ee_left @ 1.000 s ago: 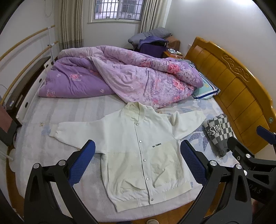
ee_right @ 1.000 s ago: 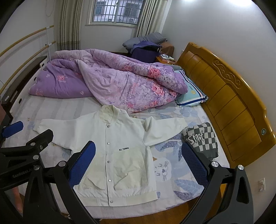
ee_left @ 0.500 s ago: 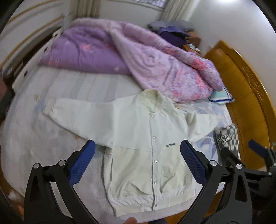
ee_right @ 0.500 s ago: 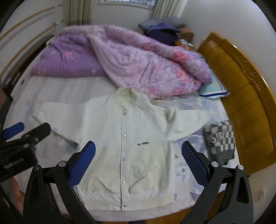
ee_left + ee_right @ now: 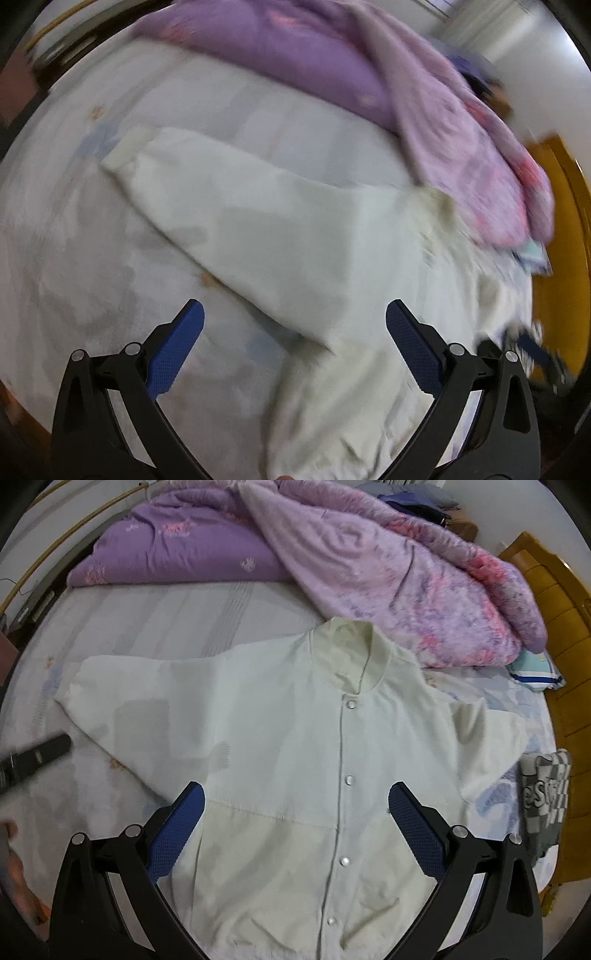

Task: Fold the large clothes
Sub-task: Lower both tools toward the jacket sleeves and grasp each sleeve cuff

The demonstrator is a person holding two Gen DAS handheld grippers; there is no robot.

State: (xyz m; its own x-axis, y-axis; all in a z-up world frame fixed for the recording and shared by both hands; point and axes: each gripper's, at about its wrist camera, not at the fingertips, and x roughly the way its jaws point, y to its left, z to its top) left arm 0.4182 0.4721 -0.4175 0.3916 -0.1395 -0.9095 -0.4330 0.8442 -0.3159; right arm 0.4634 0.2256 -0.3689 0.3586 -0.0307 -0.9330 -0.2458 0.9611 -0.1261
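A white snap-button jacket (image 5: 295, 746) lies flat and face up on the bed, collar toward the quilt, sleeves spread to both sides. My right gripper (image 5: 295, 805) hovers open above its chest and lower front, holding nothing. In the blurred left wrist view my left gripper (image 5: 293, 325) is open above the jacket's left sleeve (image 5: 258, 236), near where it meets the body; the cuff (image 5: 125, 151) points to the upper left. A black part of the left gripper (image 5: 33, 757) shows at the left edge of the right wrist view.
A purple floral quilt (image 5: 369, 565) is heaped across the far half of the bed. A checkered folded garment (image 5: 546, 794) lies by the right edge, beside the wooden headboard (image 5: 565, 635). A blue-edged pillow (image 5: 535, 668) peeks from under the quilt. Pale bedsheet (image 5: 166, 620) surrounds the jacket.
Both grippers have come down closer to the jacket. The left one swung left over the left sleeve and its view is motion-blurred. Both stay open.
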